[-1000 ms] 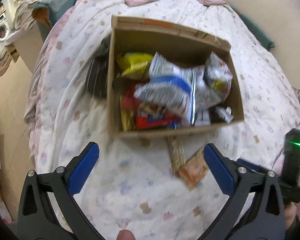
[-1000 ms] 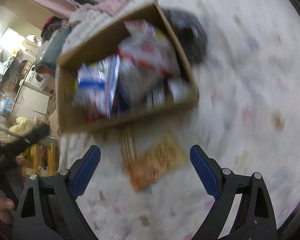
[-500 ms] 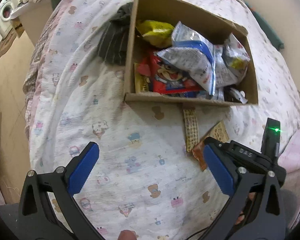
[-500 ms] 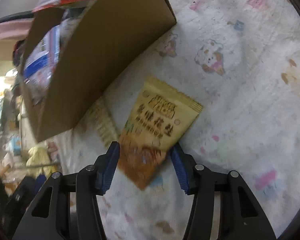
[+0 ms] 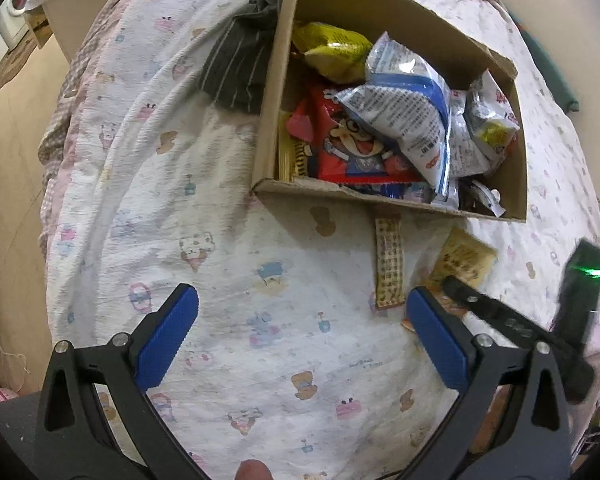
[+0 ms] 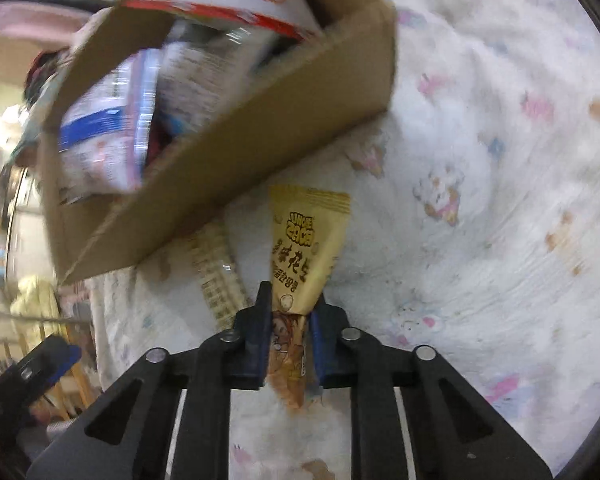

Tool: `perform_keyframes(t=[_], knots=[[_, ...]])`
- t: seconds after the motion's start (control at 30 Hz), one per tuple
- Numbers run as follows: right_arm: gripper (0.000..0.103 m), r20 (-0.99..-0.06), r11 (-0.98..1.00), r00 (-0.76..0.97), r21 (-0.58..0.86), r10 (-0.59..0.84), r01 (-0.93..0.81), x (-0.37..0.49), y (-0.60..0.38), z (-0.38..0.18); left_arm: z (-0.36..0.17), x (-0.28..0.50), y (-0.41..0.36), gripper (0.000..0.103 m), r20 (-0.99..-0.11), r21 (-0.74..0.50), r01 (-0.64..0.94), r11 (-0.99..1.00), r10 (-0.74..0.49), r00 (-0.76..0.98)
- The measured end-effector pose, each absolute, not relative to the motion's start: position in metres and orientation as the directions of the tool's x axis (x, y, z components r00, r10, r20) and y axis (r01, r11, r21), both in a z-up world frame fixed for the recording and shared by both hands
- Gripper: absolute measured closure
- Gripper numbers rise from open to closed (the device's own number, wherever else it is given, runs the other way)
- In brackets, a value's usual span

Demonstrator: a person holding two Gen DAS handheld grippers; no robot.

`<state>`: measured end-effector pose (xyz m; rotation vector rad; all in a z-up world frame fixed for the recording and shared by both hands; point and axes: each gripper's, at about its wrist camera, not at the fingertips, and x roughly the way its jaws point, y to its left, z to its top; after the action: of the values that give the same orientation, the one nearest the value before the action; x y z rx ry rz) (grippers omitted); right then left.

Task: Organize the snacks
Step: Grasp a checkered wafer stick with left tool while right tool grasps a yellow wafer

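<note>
The right tongs (image 6: pixel 286 344) are clenched on the lower end of a yellow-and-orange foil snack packet (image 6: pixel 300 248); the blue pads pinch the wrapper flat between them. The packet lies on the bed's white cartoon-print quilt (image 6: pixel 480 240), just in front of the open brown cardboard box (image 6: pixel 260 132), its top end pointing toward the box's near wall. Beside the packet, closer to the box's left end, a narrow pale checkered snack stick (image 6: pixel 216 276) lies on the quilt, its far end close against the near wall.

The left tongs (image 5: pixel 300 336) stand released, wide apart above bare quilt in front of the box, with nothing between the pads.

Inside the box, packets are heaped: a red cartoon-face bag (image 5: pixel 352 148) toward the near wall, a silver-and-blue foil bag (image 5: pixel 408 108) on top, a yellow bag (image 5: pixel 332 52) at the far left corner. A dark striped cloth (image 5: pixel 240 68) lies bunched against the outside of the box's left wall.
</note>
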<state>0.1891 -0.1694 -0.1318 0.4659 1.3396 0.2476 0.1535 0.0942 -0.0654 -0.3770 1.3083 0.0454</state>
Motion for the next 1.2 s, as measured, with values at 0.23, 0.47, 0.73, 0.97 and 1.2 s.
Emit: perform_keyframes(t=[0.23, 0.47, 0.73, 0.97, 1.2], knots=[[0.090, -0.845, 0.874, 0.228, 0.482, 0.483, -0.063, 0.182, -0.182, -0.082, -0.082, 0.154, 0.080, 0.000, -0.957, -0.233, -0.239, 0.943, -0.178, 0.231], [0.090, -0.784, 0.827, 0.263, 0.534, 0.563, -0.177, 0.160, -0.204, -0.049, -0.097, 0.161, 0.042, 0.003, -0.965, -0.182, -0.166, 0.969, -0.143, 0.221], [0.090, -0.764, 0.826, 0.329, 0.554, 0.555, -0.105, 0.157, -0.240, -0.056, -0.127, 0.177, 0.001, 0.015, -0.972, -0.179, -0.134, 0.975, -0.155, 0.177], [0.090, -0.755, 0.816, 0.359, 0.577, 0.549, -0.035, 0.161, -0.264, -0.059, -0.145, 0.198, -0.016, 0.034, -0.979, -0.137, -0.125, 0.983, -0.114, 0.171], [0.090, -0.764, 0.819, 0.347, 0.573, 0.543, -0.020, 0.165, -0.266, -0.065, -0.154, 0.216, -0.028, 0.036, -0.982, -0.101, -0.097, 0.990, -0.084, 0.170]])
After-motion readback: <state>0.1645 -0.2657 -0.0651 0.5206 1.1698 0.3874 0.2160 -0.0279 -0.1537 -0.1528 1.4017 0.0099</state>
